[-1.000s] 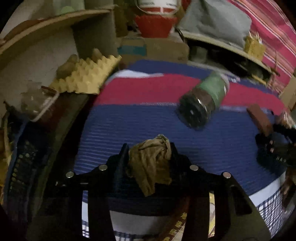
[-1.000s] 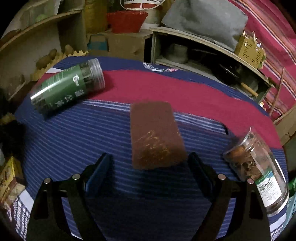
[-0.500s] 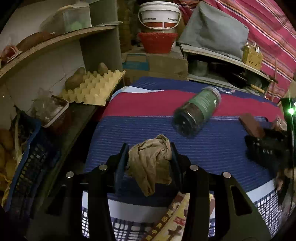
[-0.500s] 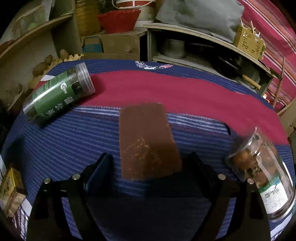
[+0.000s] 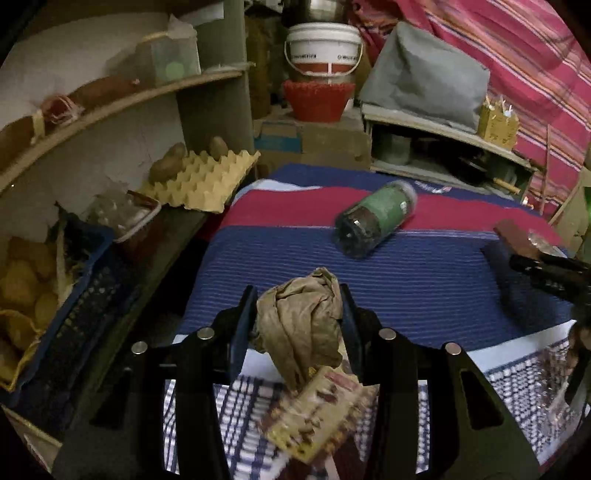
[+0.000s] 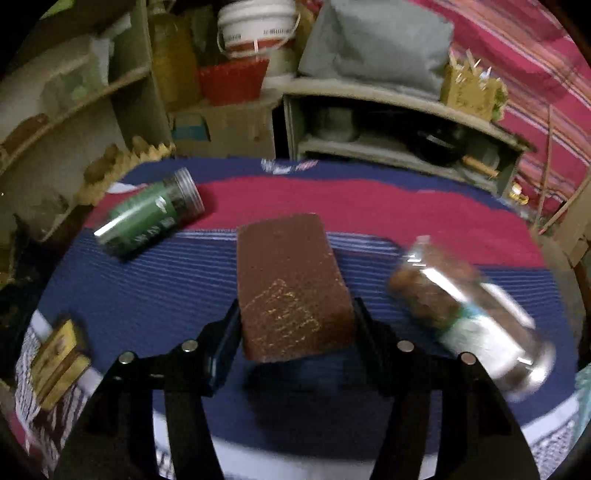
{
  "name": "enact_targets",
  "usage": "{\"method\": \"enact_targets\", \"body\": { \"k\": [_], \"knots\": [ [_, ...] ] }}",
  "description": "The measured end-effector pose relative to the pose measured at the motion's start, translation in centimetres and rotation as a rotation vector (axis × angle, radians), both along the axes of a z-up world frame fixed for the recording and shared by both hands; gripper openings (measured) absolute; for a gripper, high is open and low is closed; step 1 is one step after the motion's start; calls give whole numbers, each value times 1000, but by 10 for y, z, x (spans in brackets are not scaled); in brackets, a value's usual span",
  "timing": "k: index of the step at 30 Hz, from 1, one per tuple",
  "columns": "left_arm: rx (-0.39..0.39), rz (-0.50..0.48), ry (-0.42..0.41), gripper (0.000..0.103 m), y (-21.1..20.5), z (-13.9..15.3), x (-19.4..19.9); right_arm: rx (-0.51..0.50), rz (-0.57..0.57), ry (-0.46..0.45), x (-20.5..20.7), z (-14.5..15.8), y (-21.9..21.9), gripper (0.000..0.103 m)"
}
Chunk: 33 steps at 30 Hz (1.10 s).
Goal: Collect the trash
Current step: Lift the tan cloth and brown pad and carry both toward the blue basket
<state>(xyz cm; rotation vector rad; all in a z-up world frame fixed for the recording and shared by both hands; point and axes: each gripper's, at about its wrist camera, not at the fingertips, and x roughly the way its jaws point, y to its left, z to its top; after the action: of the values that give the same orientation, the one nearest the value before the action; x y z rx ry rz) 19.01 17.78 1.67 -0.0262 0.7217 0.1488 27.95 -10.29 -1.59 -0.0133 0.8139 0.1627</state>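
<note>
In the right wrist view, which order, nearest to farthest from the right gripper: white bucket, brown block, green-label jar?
1. brown block: clamped between the right gripper jaws.
2. green-label jar: lying on its side, upper left on the cloth.
3. white bucket: far back, top centre.

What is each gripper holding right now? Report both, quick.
Left gripper: shut on the crumpled brown paper.
Right gripper: jaws have just been closing; now shut on the brown rectangular box, lifted off the striped cloth.

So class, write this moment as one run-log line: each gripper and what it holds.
left gripper: shut on paper wad | right gripper: just closed on brown box | jars on cloth: untouched
</note>
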Motion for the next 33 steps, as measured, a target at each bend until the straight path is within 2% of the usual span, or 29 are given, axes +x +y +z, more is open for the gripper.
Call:
{"method": "enact_targets", "body": {
  "k": [5,10,15,26,33],
  "knots": [
    [-19,-2,-39,43,-13,22,-28,-1,-41,-72,-45,38,-41,58],
    [12,-13,-90,43,-31,43,-54,35,-112,-141,-85,73,-90,58],
    [25,-18,-117,43,-43,56,-70,42,-148,-184,-114,94,-119,58],
    [57,-32,-148,43,-69,76,-86,48,-147,-216,-142,99,-139,58],
    [63,-66,-170,43,-94,86,-87,59,-180,-191,-157,89,-166,58]
  ]
}}
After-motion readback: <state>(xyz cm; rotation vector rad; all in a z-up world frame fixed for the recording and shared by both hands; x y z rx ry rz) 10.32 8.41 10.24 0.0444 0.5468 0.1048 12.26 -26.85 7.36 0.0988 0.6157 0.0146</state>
